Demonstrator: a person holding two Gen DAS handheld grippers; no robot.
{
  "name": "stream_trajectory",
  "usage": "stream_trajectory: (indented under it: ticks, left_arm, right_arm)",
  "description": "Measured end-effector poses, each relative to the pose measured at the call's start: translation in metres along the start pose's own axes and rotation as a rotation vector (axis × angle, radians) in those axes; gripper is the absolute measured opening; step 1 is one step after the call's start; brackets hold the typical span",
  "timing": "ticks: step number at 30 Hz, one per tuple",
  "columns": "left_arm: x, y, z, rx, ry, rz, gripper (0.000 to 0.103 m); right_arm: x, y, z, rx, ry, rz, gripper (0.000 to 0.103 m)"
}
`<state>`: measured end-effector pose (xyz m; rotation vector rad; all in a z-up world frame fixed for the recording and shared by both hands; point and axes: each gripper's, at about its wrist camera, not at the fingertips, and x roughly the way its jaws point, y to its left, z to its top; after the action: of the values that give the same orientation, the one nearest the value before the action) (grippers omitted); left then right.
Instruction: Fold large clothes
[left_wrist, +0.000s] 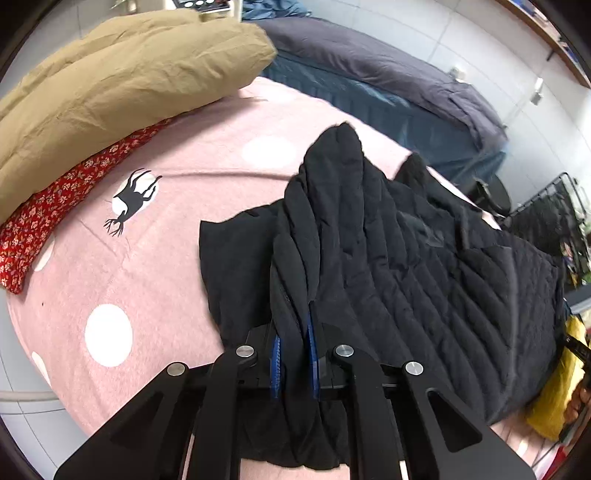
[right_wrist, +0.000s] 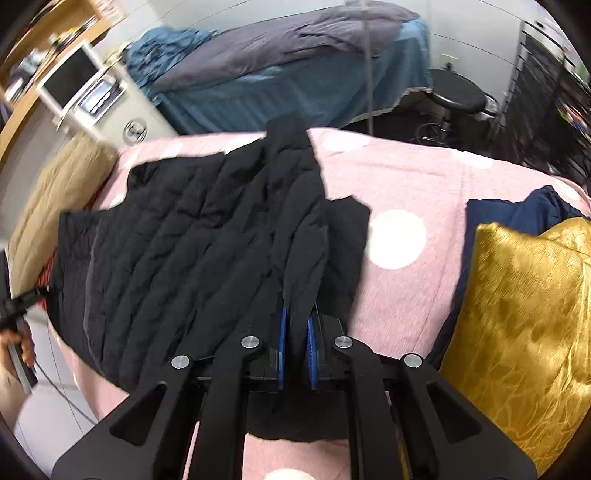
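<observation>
Both grippers, left (left_wrist: 294, 354) and right (right_wrist: 296, 350), were clamped on the jacket's (left_wrist: 424, 258) near edge (opposite corners); its body stretched away across the bed (left_wrist: 155, 266).

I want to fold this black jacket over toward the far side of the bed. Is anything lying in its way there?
Nothing visible does. Both the left gripper and right gripper are shut on the black jacket, and the pink bedspread beyond it is bare.

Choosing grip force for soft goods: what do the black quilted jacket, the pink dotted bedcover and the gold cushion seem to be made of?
The black quilted jacket looks like matte padded synthetic, with stitched channels puffing between seams. The pink dotted bedcover seems a soft, slightly fuzzy knit or brushed cotton, non-reflective. The gold cushion appears satin-like or metallic fabric, showing bright crinkled highlights. Exact fibres can't be confirmed.
</observation>
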<state>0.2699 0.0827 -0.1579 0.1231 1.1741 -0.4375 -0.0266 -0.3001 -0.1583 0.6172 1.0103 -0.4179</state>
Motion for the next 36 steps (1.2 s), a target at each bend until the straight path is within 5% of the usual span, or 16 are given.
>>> stream_trajectory:
  ticks: [4,10,11,12,14,19,23,26,31,36]
  left_arm:
    - [0.035,0.007,0.007,-0.099,0.08,0.035,0.012]
    - [0.05,-0.002,0.015,-0.075,0.097,0.089,0.033]
    - [0.047,-0.002,0.017,-0.081,0.093,0.1,0.044]
    - [0.042,0.0,0.017,-0.093,0.083,0.124,0.06]
    - [0.027,0.009,0.015,-0.143,0.028,0.162,0.073]
    - [-0.026,0.023,0.004,-0.249,-0.131,0.15,0.079]
    - [-0.061,-0.013,-0.014,-0.134,-0.21,0.127,0.083]
    - [-0.066,-0.056,-0.042,0.002,-0.193,0.096,0.085]
    - [-0.042,-0.135,-0.095,0.217,-0.086,0.049,0.085]
    - [-0.021,-0.169,-0.107,0.281,-0.066,0.088,0.085]
  right_arm:
    - [0.031,-0.004,0.006,0.071,0.075,-0.042,0.01]
    - [0.067,-0.005,0.008,0.121,0.145,-0.097,0.011]
    - [0.069,-0.001,0.009,0.106,0.15,-0.112,0.011]
    - [0.07,0.003,0.008,0.097,0.153,-0.122,0.013]
    - [0.069,0.005,0.008,0.098,0.154,-0.132,0.017]
    - [0.053,-0.002,0.007,0.126,0.116,-0.169,0.035]
    - [0.021,0.009,-0.006,0.108,0.031,-0.202,0.037]
    - [0.001,0.036,-0.021,0.036,-0.013,-0.183,0.038]
    - [0.004,0.089,-0.059,-0.131,0.052,-0.093,0.039]
    - [0.018,0.115,-0.085,-0.191,0.106,-0.07,0.039]
